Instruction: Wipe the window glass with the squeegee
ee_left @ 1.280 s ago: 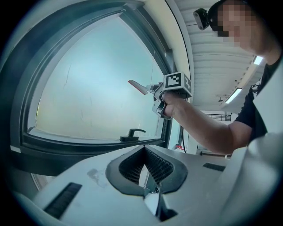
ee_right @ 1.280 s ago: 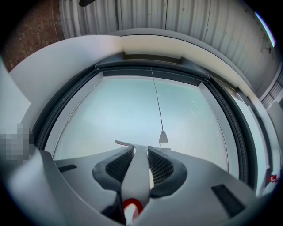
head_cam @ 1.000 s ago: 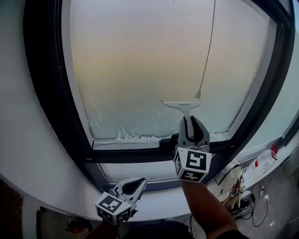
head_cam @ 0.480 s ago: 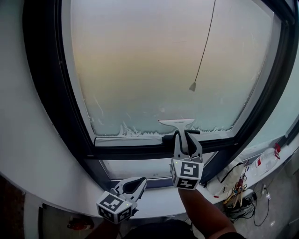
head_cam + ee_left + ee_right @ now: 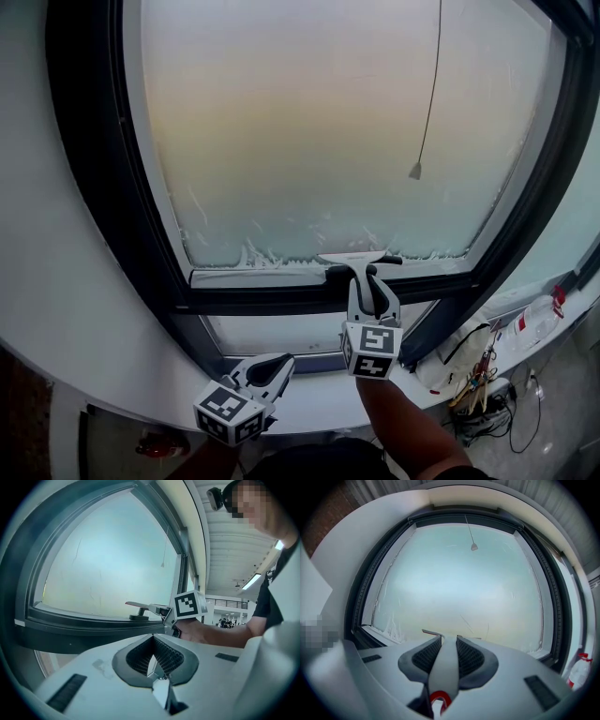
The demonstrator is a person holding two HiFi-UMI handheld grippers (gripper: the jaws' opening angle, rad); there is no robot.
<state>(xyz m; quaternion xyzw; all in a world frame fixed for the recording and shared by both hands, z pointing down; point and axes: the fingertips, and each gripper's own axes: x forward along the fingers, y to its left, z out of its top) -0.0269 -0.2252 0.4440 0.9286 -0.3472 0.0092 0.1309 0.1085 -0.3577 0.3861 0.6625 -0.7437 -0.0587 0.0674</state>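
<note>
Squeegee [image 5: 353, 256] low on window glass [image 5: 309, 122]

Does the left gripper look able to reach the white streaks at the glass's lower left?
Probably yes: the left gripper is empty, nothing stands between it and the streaks, and the squeegee sits off to their right.

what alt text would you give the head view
The right tool holds a squeegee with its blade at the bottom edge of the hazy window glass. The left tool hangs shut and empty lower down, near the white sill.
</note>
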